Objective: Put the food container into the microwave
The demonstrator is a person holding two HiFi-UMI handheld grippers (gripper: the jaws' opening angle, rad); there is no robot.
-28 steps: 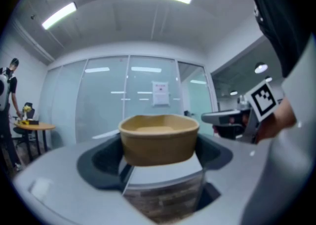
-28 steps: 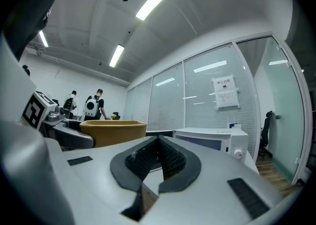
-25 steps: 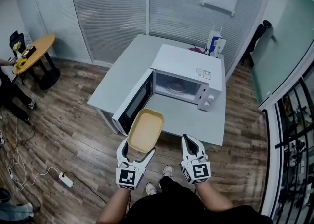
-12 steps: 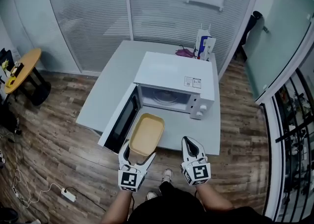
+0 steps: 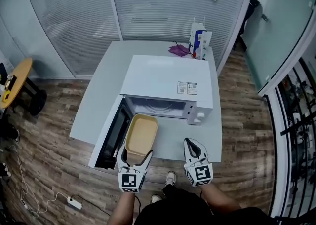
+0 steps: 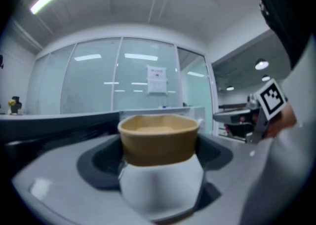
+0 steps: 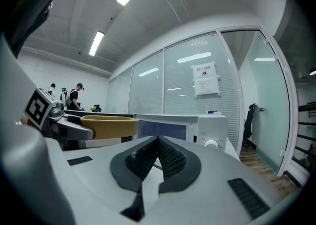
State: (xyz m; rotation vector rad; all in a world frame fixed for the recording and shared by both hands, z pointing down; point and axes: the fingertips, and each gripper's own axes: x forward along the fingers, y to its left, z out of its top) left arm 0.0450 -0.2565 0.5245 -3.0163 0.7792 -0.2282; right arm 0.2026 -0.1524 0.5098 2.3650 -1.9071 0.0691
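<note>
Grey table (image 5: 96, 95) just ahead of the left gripper (image 5: 134, 156), white microwave (image 5: 168, 78) on it, door open, purple cloth (image 5: 178, 50) and blue-white carton (image 5: 198, 44) beyond, at the far edge.

Far as I can tell the food container (image 5: 140, 137) is matt tan plastic, smooth-walled. The microwave (image 5: 165, 78) has a smooth white casing and a dark glossy door (image 5: 111, 132). The table (image 5: 98, 86) is a pale grey matt top, the floor (image 5: 49, 169) wood-look planks. The right gripper (image 7: 158, 142) is smooth white plastic with dark ribbed pads (image 7: 170, 160).
</note>
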